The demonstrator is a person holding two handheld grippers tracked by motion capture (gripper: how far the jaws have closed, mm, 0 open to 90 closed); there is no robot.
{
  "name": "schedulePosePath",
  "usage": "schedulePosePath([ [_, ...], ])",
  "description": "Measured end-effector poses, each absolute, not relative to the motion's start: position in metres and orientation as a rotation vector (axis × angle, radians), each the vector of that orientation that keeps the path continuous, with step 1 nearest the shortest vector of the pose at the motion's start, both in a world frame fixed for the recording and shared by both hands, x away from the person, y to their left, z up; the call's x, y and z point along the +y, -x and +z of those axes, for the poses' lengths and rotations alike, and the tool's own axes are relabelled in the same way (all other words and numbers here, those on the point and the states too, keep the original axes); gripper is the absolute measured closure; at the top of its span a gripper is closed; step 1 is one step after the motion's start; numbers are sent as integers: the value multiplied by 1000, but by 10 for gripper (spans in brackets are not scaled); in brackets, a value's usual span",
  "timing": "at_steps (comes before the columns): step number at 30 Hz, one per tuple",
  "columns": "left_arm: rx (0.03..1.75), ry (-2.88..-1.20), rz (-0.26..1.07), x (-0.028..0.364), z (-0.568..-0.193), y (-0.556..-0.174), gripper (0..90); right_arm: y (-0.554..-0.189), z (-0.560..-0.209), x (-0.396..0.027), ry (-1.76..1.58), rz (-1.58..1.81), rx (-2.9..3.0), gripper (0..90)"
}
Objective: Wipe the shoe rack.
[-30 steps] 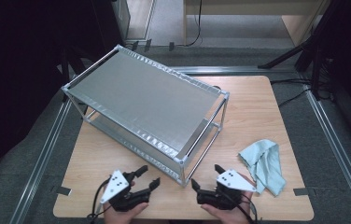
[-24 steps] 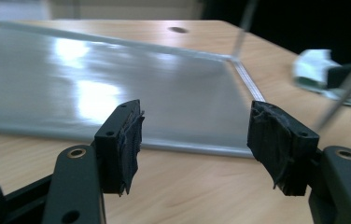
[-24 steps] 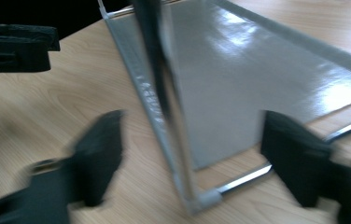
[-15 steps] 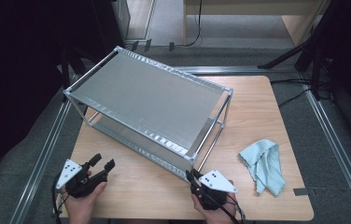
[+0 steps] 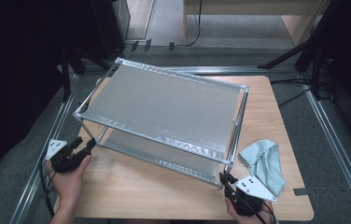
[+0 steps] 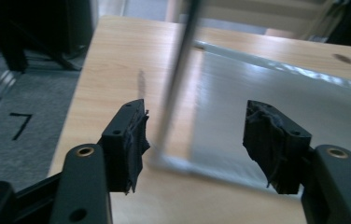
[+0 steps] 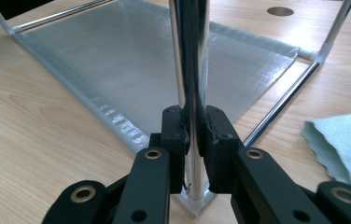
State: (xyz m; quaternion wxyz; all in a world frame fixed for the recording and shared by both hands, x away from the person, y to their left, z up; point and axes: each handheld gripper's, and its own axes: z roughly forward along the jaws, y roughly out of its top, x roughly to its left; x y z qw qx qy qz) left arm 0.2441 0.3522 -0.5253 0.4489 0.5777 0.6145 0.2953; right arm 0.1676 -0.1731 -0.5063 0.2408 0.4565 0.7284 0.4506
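A two-tier metal rack (image 5: 164, 102) with grey fabric shelves stands on the wooden table (image 5: 155, 193). My right gripper (image 5: 225, 179) is shut on the rack's front-right leg (image 5: 226, 170). In the right gripper view, its jaws (image 7: 193, 135) clamp the chrome pole (image 7: 190, 56) just above the foot. My left gripper (image 5: 84, 145) is at the table's left edge by the front-left leg (image 5: 88, 130). Its jaws (image 6: 194, 135) stand open and have just been closing. The blurred pole (image 6: 176, 84) is between them, close to the left pad and not gripped.
A pale green cloth (image 5: 264, 163) lies crumpled on the table right of the rack, close to my right gripper, and shows as the cloth (image 7: 346, 140) in the right gripper view. The lower shelf (image 7: 141, 56) rests on the tabletop. Dark floor and aluminium rails surround the table.
My left hand moved from the front centre out to the left and up to the front-left leg. The right gripper shut on the front-right leg, and the rack swung with that corner going right.
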Motion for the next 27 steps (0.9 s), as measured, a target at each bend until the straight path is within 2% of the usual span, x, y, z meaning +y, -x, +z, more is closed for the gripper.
schedulePosePath([
  [2,1502,-1411,706,357,-522,-255,440,-166,-506,-177,-1257,1234,1988,802],
  [5,1469,-1437,701,359,-520,-263,628,-164,-505,-179,-1267,1227,1983,802],
  [9,1442,-1484,682,360,-518,-258,770,-168,-499,-177,-1271,1221,1969,802],
  [13,1436,-1497,709,359,-513,-241,795,-188,-489,-179,-1288,1217,1917,802],
  [19,1416,-1494,722,345,-506,-209,805,-240,-472,-188,-1331,1183,1834,802],
  [27,1354,-1512,708,312,-503,-173,804,-303,-483,-210,-1407,1132,1814,806],
])
